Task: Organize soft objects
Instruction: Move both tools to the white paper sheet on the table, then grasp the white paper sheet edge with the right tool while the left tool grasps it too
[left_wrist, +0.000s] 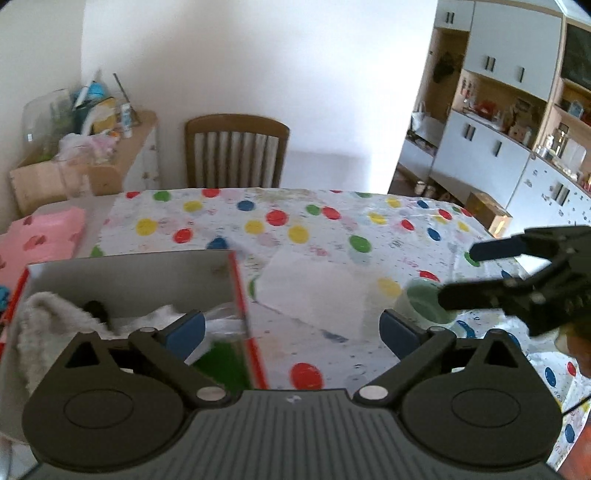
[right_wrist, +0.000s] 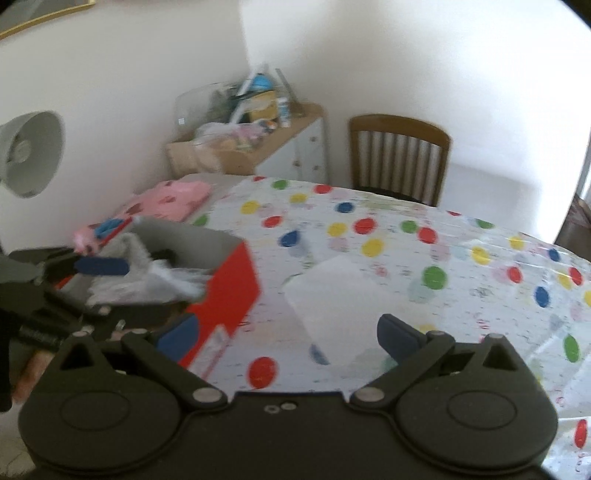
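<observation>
A red box (left_wrist: 242, 295) with a grey inside stands on the dotted tablecloth (left_wrist: 295, 221); it holds a white fluffy cloth (left_wrist: 40, 325), a clear plastic bag (left_wrist: 221, 321) and something green (left_wrist: 221, 365). My left gripper (left_wrist: 291, 328) is open over the box's right wall. A white translucent soft block (left_wrist: 314, 291) lies on the table right of the box. My right gripper (left_wrist: 454, 273) is open beside a pale green round object (left_wrist: 421, 299). In the right wrist view the right gripper (right_wrist: 288, 334) hangs open above the white block (right_wrist: 332, 295), with the box (right_wrist: 225, 288) and left gripper (right_wrist: 99, 266) at left.
A pink folded cloth (left_wrist: 44, 232) lies at the table's far left. A wooden chair (left_wrist: 236, 151) stands behind the table. A cluttered low cabinet (left_wrist: 92, 147) is at the back left. White cupboards and shelves (left_wrist: 517, 122) fill the right. A lamp (right_wrist: 29, 155) is at left.
</observation>
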